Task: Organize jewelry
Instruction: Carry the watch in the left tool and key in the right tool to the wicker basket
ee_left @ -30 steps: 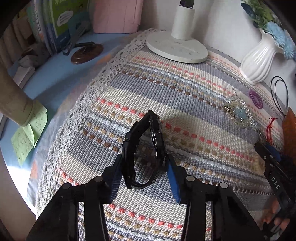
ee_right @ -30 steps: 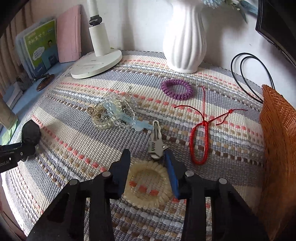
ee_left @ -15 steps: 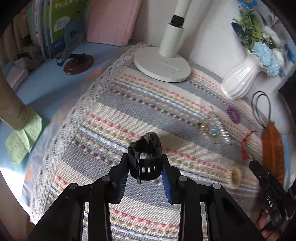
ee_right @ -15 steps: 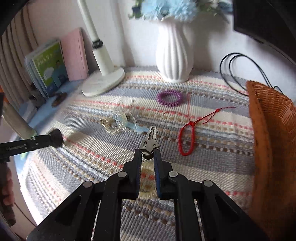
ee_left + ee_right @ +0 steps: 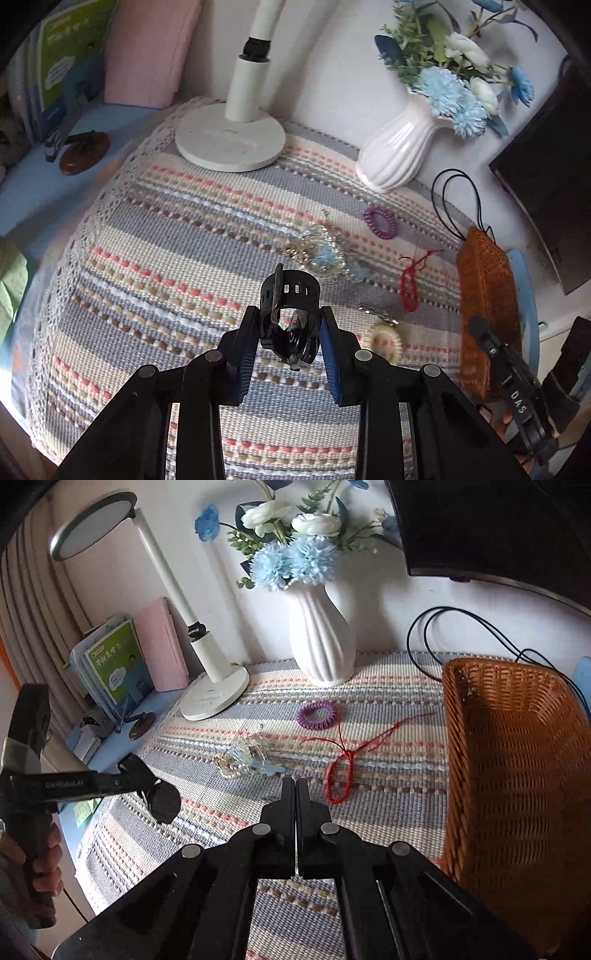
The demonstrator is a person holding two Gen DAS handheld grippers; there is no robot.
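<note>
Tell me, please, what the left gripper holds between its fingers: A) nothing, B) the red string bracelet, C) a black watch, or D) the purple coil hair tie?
C: the left gripper is shut on the black watch, while the purple coil hair tie and red string bracelet lie on the woven mat.

A black watch (image 5: 290, 317) is held up off the mat (image 5: 177, 236). Purple coil tie (image 5: 317, 715), red cord (image 5: 341, 771), clear beads (image 5: 245, 757) are scattered mid-mat, near the basket (image 5: 517, 760) at the right edge.

Home desk corner, woven striped mat (image 5: 192, 258), desk lamp (image 5: 207, 664), flower vase (image 5: 319, 642), books (image 5: 114, 664)
</note>
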